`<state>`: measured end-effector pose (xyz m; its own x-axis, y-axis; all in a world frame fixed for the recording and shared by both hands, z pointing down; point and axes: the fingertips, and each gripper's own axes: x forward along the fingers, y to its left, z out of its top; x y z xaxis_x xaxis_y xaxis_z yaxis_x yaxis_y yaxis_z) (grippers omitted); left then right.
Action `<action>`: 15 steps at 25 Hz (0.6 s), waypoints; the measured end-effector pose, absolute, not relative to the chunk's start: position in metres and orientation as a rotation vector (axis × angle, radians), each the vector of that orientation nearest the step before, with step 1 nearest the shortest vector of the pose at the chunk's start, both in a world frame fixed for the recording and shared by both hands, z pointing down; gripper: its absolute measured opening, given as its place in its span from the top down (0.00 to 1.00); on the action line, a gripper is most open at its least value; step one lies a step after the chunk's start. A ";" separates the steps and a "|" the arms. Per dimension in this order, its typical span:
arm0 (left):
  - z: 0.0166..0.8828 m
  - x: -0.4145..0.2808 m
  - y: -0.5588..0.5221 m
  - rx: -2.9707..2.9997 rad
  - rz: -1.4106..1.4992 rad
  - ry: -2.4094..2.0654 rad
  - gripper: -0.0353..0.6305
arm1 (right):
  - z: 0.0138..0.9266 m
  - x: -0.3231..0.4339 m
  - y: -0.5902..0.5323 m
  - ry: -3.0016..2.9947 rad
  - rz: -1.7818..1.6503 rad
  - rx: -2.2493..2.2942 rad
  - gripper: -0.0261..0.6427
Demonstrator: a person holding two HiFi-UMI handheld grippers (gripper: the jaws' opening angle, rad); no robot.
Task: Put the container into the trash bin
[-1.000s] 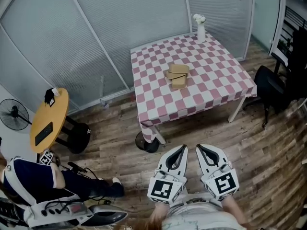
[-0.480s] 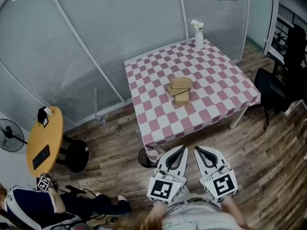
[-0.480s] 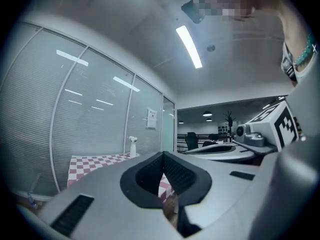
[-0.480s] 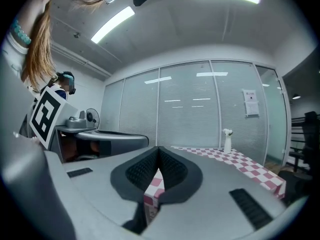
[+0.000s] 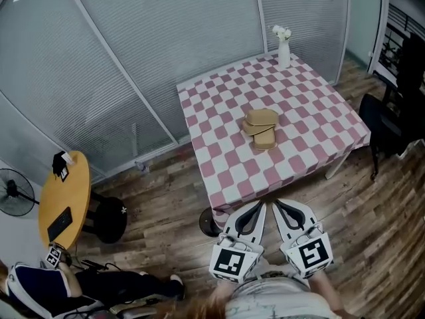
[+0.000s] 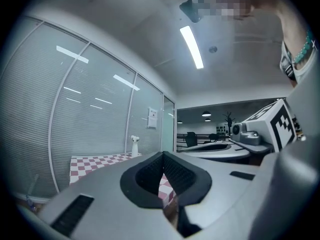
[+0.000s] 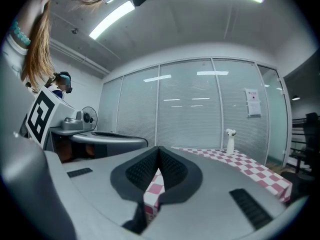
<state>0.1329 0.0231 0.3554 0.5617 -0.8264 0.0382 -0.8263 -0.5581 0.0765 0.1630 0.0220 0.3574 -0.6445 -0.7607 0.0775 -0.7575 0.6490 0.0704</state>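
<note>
- Since a second ago, your two grippers have drawn up to the near edge of the checkered table (image 5: 219, 105).
- Your left gripper (image 6: 162, 154) has its jaws pressed together on nothing; your right gripper (image 7: 159, 148) is likewise clenched and empty.
- Brown containers (image 5: 261, 126), seemingly a stack of takeaway boxes, sit mid-table, well apart from both tips.
- A white vase (image 5: 284, 48) stands at the table's far corner.

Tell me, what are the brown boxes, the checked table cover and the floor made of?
Boxes: probably cardboard or pressed paper pulp. They look matte tan with soft, rounded edges.
Cover: likely cloth, maybe vinyl. It hangs over the edges in loose folds.
Floor: wood or wood-look laminate. It shows streaky brown planks with a slight sheen.
</note>
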 end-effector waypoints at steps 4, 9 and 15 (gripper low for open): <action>0.355 0.114 0.014 2.709 -0.003 -1.450 0.94 | 0.361 0.144 0.013 -2.761 -0.057 1.281 0.97; 0.359 0.102 0.007 2.702 0.006 -1.423 0.94 | 0.366 0.131 0.006 -2.746 -0.016 1.272 0.97; 0.363 0.087 -0.014 2.688 0.016 -1.488 0.94 | 0.367 0.117 -0.016 -2.754 -0.017 1.226 0.97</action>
